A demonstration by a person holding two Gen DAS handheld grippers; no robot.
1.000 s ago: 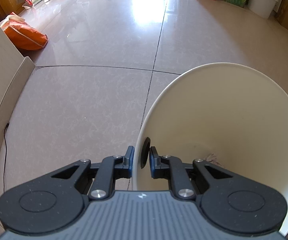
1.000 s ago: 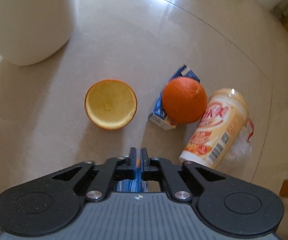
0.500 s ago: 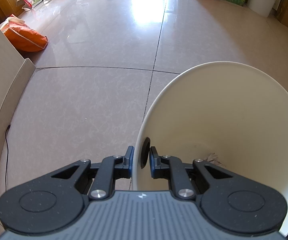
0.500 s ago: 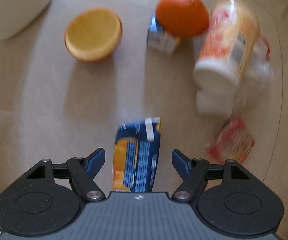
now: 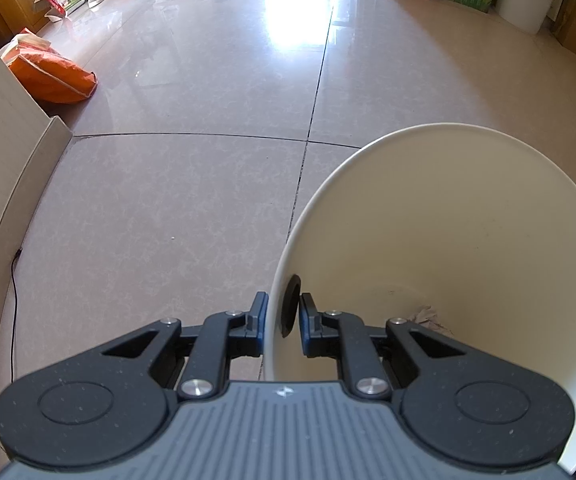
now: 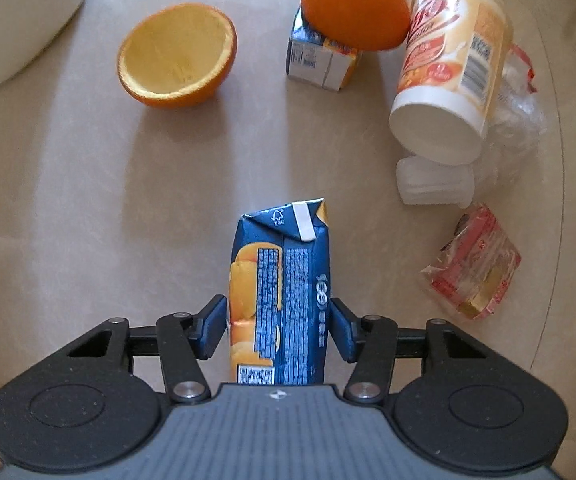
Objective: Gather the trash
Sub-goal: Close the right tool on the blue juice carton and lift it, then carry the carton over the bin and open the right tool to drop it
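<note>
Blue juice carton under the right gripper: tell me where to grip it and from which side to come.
Grip the blue juice carton across its two long side faces, near the middle, coming straight down from above. It lies flat on the floor, and its narrow width fits between the fingers. The right gripper already straddles it there, its jaws closing, pads at the carton's sides. Avoid the folded, creased top end.

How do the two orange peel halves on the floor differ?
The left orange half lies hollow side up, showing pale pith, alone on the floor; the right orange half sits dome up on a small juice carton, showing only rind. Both look similar in size and emptied.
</note>
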